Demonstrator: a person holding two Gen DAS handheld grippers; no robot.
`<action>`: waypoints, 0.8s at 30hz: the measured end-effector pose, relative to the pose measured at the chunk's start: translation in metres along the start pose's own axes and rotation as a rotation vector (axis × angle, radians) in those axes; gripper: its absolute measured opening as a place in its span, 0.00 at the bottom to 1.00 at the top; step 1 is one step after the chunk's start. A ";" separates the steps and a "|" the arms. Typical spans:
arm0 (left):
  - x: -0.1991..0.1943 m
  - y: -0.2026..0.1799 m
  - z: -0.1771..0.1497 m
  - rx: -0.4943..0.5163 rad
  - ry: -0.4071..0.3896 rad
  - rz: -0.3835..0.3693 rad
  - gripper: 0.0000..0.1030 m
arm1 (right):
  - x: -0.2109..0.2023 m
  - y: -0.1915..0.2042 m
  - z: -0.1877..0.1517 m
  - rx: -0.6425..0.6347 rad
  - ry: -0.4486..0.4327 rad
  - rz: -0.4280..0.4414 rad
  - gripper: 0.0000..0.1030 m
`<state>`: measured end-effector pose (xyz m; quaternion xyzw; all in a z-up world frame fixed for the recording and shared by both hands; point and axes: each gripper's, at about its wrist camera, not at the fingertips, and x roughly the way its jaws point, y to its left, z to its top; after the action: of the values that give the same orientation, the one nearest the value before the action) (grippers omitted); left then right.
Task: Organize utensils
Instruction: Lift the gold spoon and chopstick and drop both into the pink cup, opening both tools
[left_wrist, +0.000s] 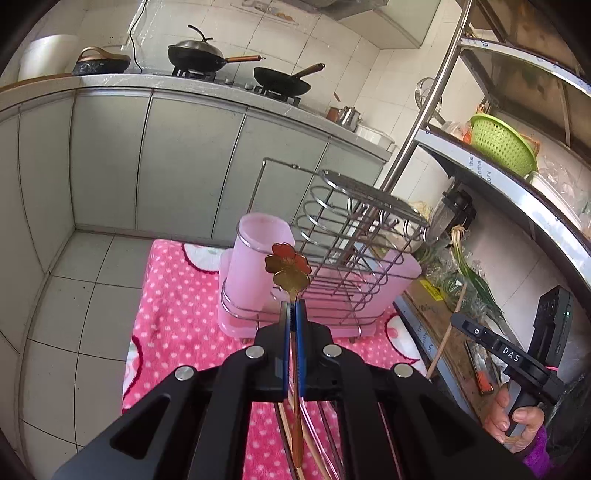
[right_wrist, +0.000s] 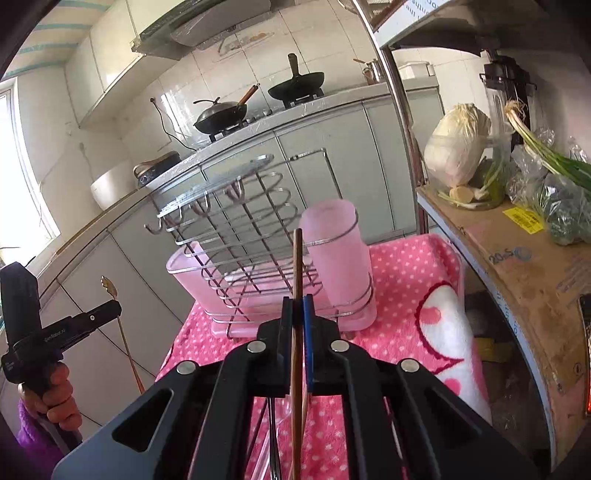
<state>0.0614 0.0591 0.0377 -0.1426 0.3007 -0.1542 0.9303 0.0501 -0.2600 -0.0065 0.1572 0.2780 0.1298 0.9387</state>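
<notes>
My left gripper (left_wrist: 293, 305) is shut on the stem of a gold spoon (left_wrist: 288, 266) with a flower-shaped bowl, held up in front of the frosted pink utensil cup (left_wrist: 258, 254). The cup stands in a wire rack (left_wrist: 354, 236) on a pink polka-dot towel (left_wrist: 177, 314). My right gripper (right_wrist: 298, 301) is shut on a brown wooden chopstick (right_wrist: 297, 266) that points up beside the pink cup (right_wrist: 338, 258). Each gripper shows in the other's view: the right gripper (left_wrist: 458, 320) at right, the left gripper (right_wrist: 115, 307) at left with the spoon (right_wrist: 109, 286). More utensils (right_wrist: 273, 439) lie under the grippers.
A counter with two black woks (left_wrist: 282, 82) runs behind the rack. On the right a metal shelf (left_wrist: 517, 192) carries a green basket (left_wrist: 500, 144); a lower board (right_wrist: 517, 258) holds a cabbage (right_wrist: 456, 147) and green onions (right_wrist: 546, 155). The tiled floor (left_wrist: 74, 295) lies left of the towel.
</notes>
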 end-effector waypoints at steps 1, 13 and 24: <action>-0.002 -0.001 0.007 0.004 -0.018 0.001 0.02 | -0.004 0.001 0.011 -0.002 -0.015 0.009 0.06; -0.017 -0.017 0.114 0.051 -0.261 0.049 0.02 | -0.036 0.015 0.144 -0.061 -0.275 0.002 0.06; 0.038 -0.016 0.147 0.089 -0.336 0.152 0.02 | 0.009 0.008 0.184 -0.111 -0.346 -0.098 0.06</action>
<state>0.1766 0.0560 0.1385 -0.1017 0.1440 -0.0706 0.9818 0.1591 -0.2905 0.1386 0.1111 0.1123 0.0700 0.9850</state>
